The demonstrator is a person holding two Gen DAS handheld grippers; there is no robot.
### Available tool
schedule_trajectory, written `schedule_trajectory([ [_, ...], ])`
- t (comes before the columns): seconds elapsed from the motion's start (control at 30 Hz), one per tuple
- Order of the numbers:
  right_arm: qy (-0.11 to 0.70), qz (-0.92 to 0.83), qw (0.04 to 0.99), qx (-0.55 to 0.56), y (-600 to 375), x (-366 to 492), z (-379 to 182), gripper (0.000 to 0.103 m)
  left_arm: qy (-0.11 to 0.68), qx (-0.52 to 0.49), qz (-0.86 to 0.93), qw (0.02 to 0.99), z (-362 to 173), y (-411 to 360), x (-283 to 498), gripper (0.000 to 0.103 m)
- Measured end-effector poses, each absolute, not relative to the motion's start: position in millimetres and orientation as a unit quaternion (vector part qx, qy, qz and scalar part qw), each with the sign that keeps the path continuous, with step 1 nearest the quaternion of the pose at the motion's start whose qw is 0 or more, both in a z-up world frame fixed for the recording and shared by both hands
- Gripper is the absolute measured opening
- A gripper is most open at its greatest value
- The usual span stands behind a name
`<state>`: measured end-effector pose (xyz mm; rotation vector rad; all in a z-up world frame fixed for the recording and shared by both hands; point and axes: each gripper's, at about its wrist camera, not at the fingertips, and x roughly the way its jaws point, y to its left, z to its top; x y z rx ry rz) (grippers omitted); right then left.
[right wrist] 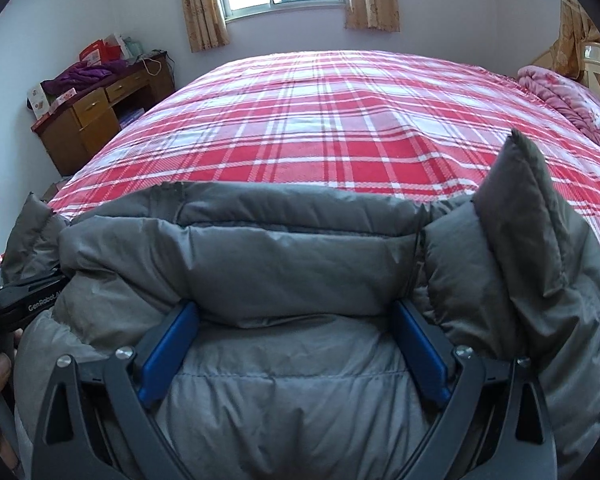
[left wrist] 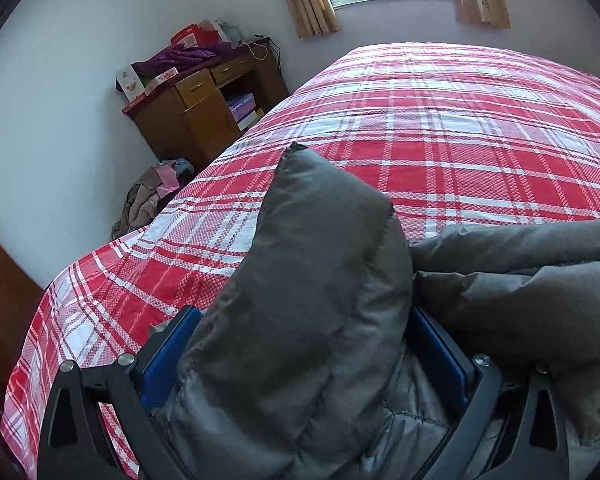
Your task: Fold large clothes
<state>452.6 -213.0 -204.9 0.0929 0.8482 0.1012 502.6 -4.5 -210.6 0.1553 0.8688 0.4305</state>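
A grey quilted down jacket (right wrist: 300, 264) lies bunched at the near edge of the bed (right wrist: 320, 128), on its red and white plaid cover, and fills the near half of both wrist views. The left tool (left wrist: 304, 356) has its blue pads spread wide with a thick puffed fold of the jacket rising between them; the padding presses against both pads, but whether the pads are truly clamping it or merely standing around it I cannot tell. The right tool (right wrist: 294, 350) is likewise wide, its pads on either side of a broad quilted panel that bulges up between them, and here too the grip is unclear. In the right view a stiff-looking corner of the jacket stands up at the right, and the body of the left tool shows at the far left edge with part of a hand below it. The jacket looks light for its bulk, soft and springy, with a smooth shell that is likely slippery, so a shallow pinch on a puffed panel would probably slide off. A better hold would seem to be along a stitched seam or hem, where the filling is thin and the cloth has an edge to bite on. Far left stands a wooden desk (left wrist: 204, 96) piled with boxes and purple clothing, and a pink blanket (right wrist: 556, 96) lies at the far right of the bed.
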Motion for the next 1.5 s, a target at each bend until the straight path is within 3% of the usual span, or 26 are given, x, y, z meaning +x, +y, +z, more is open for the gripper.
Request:
schedule_trajectory([
  [0.3, 0.416, 0.044, 0.907, 0.045, -214, 455, -207, 0.098, 0.43, 0.086, 0.211, 0.874, -201, -8, 505, 0.102],
  [0.43, 0.417, 0.047, 0.907, 0.04, -218, 449, -190, 0.096, 0.386, 0.014, 0.166, 0.908, -144, -15, 479, 0.102],
  [0.53, 0.342, 0.04, 0.938, 0.029, -229, 425, -148, 0.096, 0.347, -0.004, 0.118, 0.93, -116, -42, 469, 0.102],
  [0.63, 0.31, 0.006, 0.951, 0.01, -248, 422, -130, 0.095, 0.349, 0.024, 0.086, 0.933, -127, -79, 479, 0.102],
  [0.73, 0.347, -0.029, 0.937, 0.02, -273, 435, -153, 0.088, 0.376, 0.068, 0.087, 0.92, -154, -108, 495, 0.102],
  [0.9, 0.379, -0.043, 0.924, 0.042, -299, 439, -190, 0.088, 0.419, 0.083, 0.09, 0.9, -196, -120, 511, 0.102],
  [1.5, 0.426, -0.042, 0.903, 0.038, -296, 457, -214, 0.095, 0.413, 0.086, 0.104, 0.901, -212, -121, 514, 0.102],
])
